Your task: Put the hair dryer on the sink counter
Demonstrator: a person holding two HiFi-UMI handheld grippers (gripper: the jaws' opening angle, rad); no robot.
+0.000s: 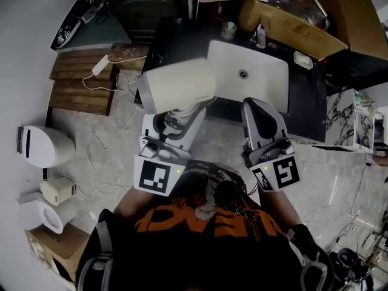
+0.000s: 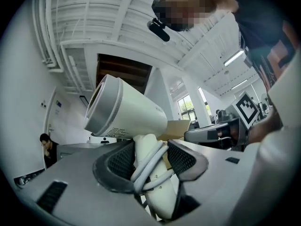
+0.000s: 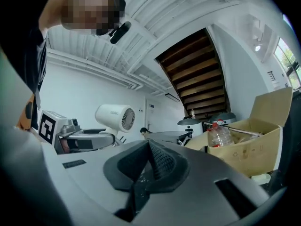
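at the top of the head view we see a dark bench (image 1: 173, 41) carrying a white rectangular sink basin (image 1: 267, 83), with an open brown cardboard box (image 1: 315, 32) behind it. the left gripper (image 2: 150, 158) fingers (image 2: 182, 158) clench the cord-wrapped handle of the white plastic hair dryer (image 2: 129, 114), held mid-frame just left of the basin. the right gripper (image 3: 149, 161) fingers are pressed together, empty.

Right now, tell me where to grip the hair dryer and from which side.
Grip the hair dryer by its slim handle, below the barrel, which looks too wide for the jaws. Come from the dryer's flank, jaws across the upright handle, as the left hand-held gripper holds it over the wrapped cord.
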